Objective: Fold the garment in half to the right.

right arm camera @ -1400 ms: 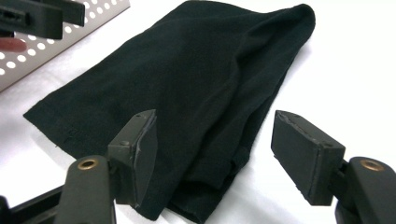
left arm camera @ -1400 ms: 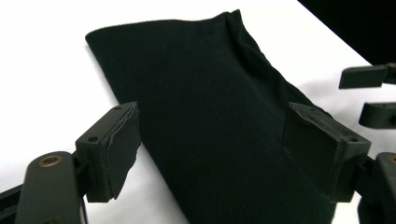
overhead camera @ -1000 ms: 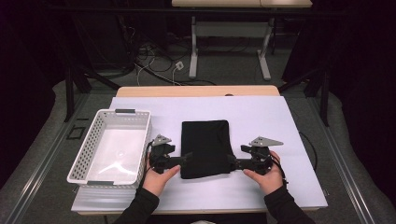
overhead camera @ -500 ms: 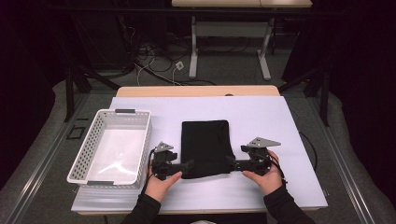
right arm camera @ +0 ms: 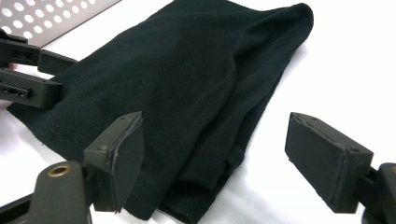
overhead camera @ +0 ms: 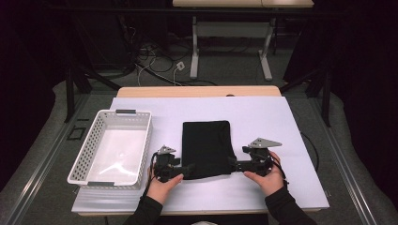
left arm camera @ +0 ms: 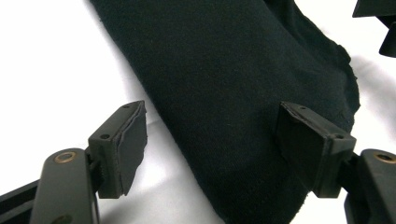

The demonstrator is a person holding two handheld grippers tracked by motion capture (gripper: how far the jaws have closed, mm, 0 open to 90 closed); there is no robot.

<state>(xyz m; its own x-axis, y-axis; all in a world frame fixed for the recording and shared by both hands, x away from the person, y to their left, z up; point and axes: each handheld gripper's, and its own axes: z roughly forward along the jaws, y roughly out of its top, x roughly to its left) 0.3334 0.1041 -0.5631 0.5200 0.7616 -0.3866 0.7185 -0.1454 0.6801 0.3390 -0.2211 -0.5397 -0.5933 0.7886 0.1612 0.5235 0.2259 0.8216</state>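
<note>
both grippers, left (overhead camera: 187,169) and right (overhead camera: 233,165), are flanking the cloth's (overhead camera: 207,146) lower corners at frame centre, jaws apart, the left's having just been narrowing, likely readying a two-handed fold.

A big white sheet (overhead camera: 281,122) covers a light wooden table (overhead camera: 197,91). The floor is grey carpet (overhead camera: 47,154). Behind stands another table with white metal legs (overhead camera: 194,47). Black and white cables (overhead camera: 155,63) lie under it. The room around is dark.
</note>
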